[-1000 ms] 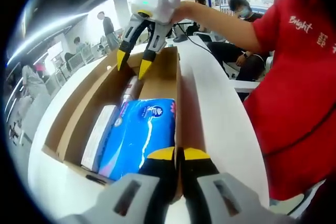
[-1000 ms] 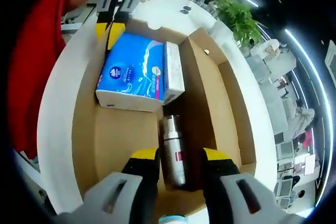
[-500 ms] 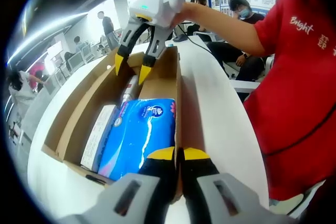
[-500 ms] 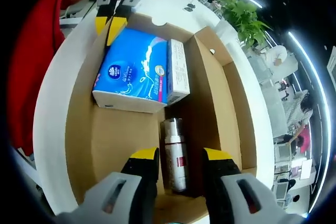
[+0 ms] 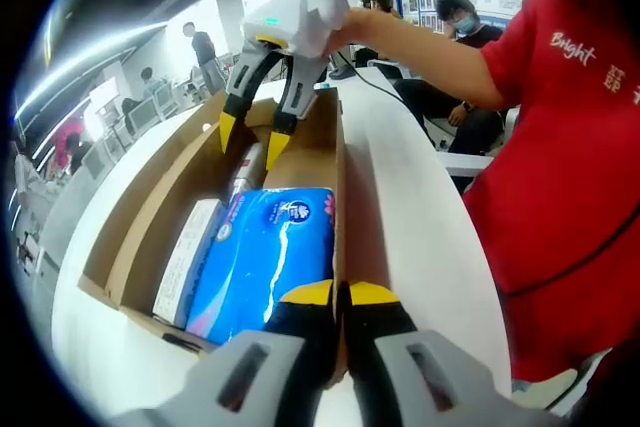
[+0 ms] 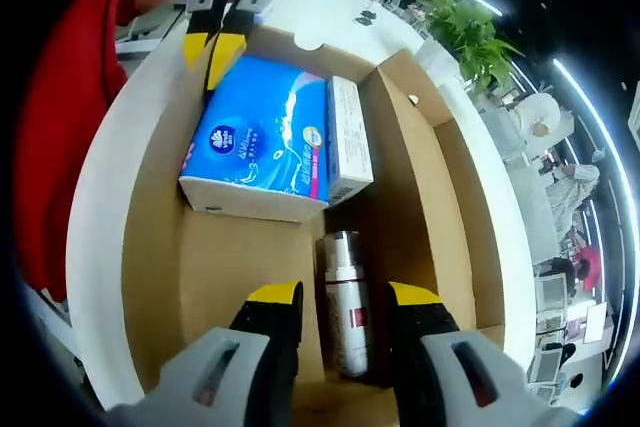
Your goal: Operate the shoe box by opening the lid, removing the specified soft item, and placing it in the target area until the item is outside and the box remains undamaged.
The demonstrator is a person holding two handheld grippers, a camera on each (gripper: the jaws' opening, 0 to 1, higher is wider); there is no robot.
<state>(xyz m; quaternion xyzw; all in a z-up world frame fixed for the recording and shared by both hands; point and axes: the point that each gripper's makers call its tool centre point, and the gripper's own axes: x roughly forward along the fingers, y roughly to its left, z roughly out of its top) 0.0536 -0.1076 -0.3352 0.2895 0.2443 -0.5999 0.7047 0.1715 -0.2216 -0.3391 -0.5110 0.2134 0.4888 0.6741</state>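
An open cardboard shoe box (image 5: 150, 209) (image 6: 432, 179) lies on a white table. Inside are a blue soft tissue pack (image 5: 265, 252) (image 6: 262, 137), a narrow white carton (image 5: 188, 259) (image 6: 348, 135) beside it, and a silver bottle (image 5: 245, 169) (image 6: 345, 282) at the far end. My left gripper (image 5: 341, 295) (image 6: 213, 47) is shut on the box's side wall next to the tissue pack. Over the bottle end hangs my right gripper (image 6: 344, 297) (image 5: 252, 141), open, its yellow tips just above the box with nothing between them.
The box's lid flap (image 5: 112, 219) folds out on the side away from the person. A person in a red shirt (image 5: 560, 167) stands close at the table's edge (image 5: 440, 247). Potted plants (image 6: 465, 32) and seated people are beyond the table.
My right gripper has sunk a little lower toward the bottle end of the box. The left gripper keeps its hold on the wall; the box contents have not moved.
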